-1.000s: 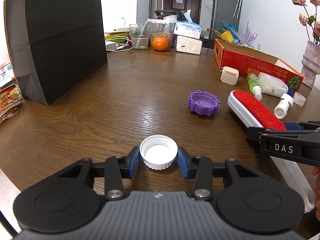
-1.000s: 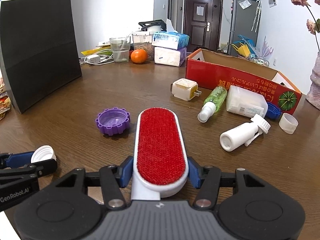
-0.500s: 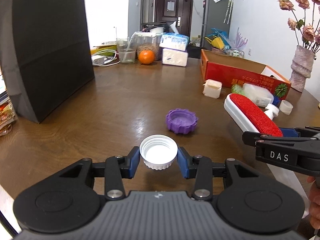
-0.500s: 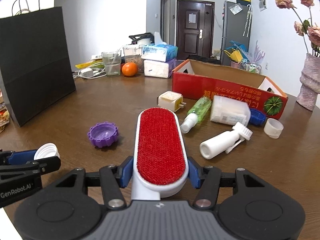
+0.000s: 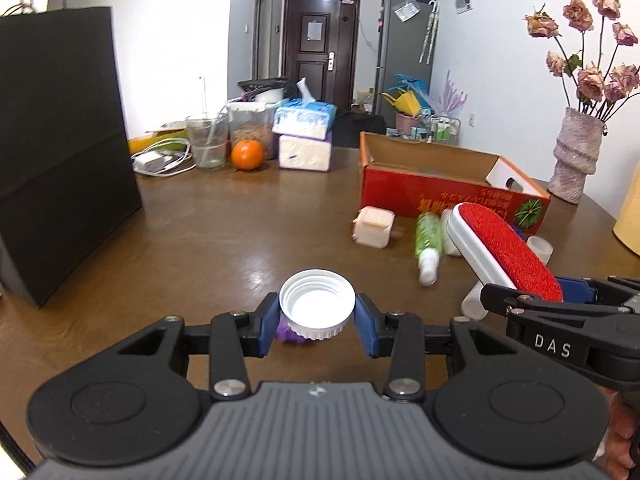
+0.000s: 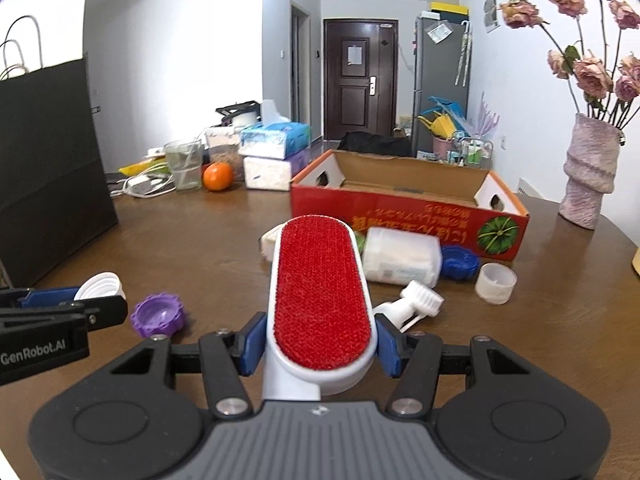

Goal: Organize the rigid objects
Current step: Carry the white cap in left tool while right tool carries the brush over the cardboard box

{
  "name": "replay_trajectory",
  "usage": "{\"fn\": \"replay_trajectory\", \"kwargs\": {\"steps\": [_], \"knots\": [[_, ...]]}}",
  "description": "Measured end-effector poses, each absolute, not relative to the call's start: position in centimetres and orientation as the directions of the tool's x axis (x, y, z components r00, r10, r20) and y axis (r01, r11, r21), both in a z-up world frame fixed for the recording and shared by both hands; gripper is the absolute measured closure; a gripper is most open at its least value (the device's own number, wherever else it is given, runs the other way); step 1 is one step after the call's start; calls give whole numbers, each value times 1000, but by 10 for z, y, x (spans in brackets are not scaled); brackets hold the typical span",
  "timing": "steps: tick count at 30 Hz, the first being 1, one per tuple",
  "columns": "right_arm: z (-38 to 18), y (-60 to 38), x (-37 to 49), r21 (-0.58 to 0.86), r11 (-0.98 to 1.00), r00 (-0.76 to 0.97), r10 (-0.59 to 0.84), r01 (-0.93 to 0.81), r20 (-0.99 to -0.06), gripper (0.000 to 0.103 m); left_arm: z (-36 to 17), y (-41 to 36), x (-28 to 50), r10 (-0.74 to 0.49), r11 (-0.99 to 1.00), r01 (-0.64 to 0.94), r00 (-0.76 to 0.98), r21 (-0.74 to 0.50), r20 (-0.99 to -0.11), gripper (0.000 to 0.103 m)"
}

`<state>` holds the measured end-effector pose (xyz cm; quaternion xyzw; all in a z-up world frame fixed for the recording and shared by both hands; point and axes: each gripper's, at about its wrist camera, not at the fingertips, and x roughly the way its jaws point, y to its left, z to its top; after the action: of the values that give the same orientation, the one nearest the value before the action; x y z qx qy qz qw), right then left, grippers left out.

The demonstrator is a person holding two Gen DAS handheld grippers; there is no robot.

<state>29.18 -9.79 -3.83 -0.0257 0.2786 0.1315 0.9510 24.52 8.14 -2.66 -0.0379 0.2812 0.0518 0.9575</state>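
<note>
Grips: my left gripper (image 5: 317, 316) pinches white cap (image 5: 317, 303), right gripper (image 6: 320, 346) clamps lint brush (image 6: 320, 292), both above table (image 5: 224, 240) | risk: cap slips sideways, brush nose-dips short of far-right red box (image 6: 408, 216)

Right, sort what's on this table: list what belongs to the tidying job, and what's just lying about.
Job:
- white cap, in left hand-held gripper
- red lint brush, in right hand-held gripper
- red cardboard box
- purple lid
- green spray bottle
- blue lid
- white plug

Lying about:
- black paper bag
- orange
- tissue packs
- vase
</note>
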Motion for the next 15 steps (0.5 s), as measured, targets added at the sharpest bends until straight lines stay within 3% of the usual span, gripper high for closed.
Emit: {"fn": "replay_trajectory", "kwargs": {"steps": [15], "knots": [[-23,-135,333,25,981,846,181,-195,-501,48,-3,39,302,28,996,-65,866,-58,-499,61]]}}
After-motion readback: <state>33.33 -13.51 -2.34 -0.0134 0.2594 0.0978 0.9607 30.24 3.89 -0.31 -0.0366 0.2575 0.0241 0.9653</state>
